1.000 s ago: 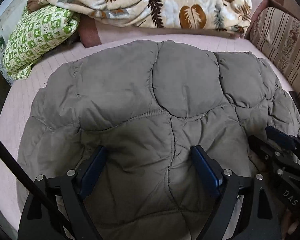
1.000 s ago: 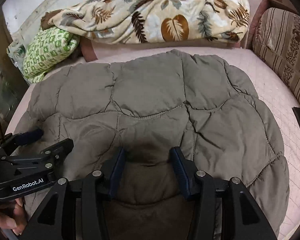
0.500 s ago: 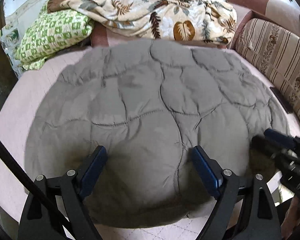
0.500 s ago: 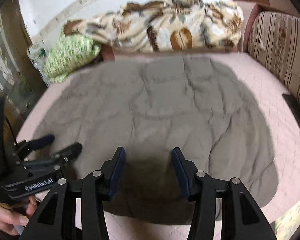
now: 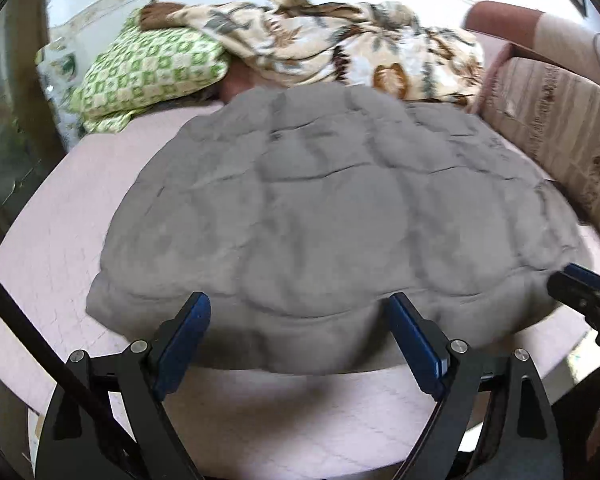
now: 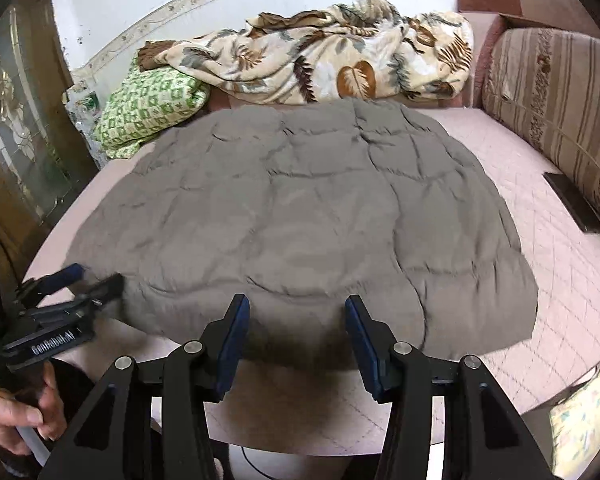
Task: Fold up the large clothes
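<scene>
Both tools are released, the left tool (image 5: 296, 332) opening, the right tool (image 6: 296, 332) holding nothing. Just beyond them the grey quilted coat (image 6: 300, 216) lies flat on the pink bed (image 6: 560, 280). Only the right view shows a hand (image 6: 16, 416).

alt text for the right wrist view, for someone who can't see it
A grey quilted coat lies spread flat on a pink bed, with the right gripper open and empty at its near edge. The left gripper is at the coat's left edge; a leaf-print blanket is behind.
</scene>
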A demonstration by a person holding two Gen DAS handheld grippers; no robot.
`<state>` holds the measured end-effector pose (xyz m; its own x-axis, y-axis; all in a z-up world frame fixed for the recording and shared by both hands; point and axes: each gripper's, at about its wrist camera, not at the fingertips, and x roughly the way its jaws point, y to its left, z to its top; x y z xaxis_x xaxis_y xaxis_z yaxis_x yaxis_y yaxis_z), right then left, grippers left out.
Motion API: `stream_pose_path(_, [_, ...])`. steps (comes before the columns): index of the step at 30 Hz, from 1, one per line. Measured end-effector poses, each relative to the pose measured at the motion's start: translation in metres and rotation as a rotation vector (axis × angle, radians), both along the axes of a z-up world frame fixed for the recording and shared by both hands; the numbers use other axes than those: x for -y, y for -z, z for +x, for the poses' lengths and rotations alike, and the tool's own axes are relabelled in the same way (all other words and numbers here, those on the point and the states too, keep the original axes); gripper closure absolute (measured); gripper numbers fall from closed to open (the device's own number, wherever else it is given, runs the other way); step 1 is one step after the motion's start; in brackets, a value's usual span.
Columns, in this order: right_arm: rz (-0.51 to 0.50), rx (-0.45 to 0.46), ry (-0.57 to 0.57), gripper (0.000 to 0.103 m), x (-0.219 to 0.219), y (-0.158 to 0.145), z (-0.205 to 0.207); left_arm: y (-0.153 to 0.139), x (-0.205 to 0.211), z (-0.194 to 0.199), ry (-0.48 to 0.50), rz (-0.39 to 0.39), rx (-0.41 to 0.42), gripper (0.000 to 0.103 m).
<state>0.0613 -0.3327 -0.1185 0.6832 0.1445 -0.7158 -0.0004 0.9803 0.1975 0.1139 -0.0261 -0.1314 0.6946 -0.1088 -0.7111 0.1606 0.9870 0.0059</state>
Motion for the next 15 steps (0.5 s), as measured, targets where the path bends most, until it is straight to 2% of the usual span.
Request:
stream_pose_path(3, [0.026,-0.058,0.007,0.049,0.003,0.021,0.007,0.011,-0.009,0.007,0.008,-0.018,-0.027,0.013])
stream_pose_path(5, [0.022,-0.053,0.009,0.049,0.002,0.024,0.005,0.007,-0.008,0.000,0.016,-0.003,0.011,0.013])
stream_pose_path(9, [0.028,-0.007,-0.001,0.049,0.000,0.013,-0.011,-0.013,-0.014,-0.024,0.037,-0.061,0.079,0.013])
stream_pose_path(13, [0.031,0.052,-0.003,0.049,-0.006,-0.006,-0.038,-0.035,-0.030,-0.052,-0.008,-0.120,0.120,0.013])
stream_pose_path(15, [0.060,0.067,-0.007,0.048,-0.010,-0.015,-0.051,-0.047,-0.035,-0.070,-0.024,-0.122,0.140,0.013])
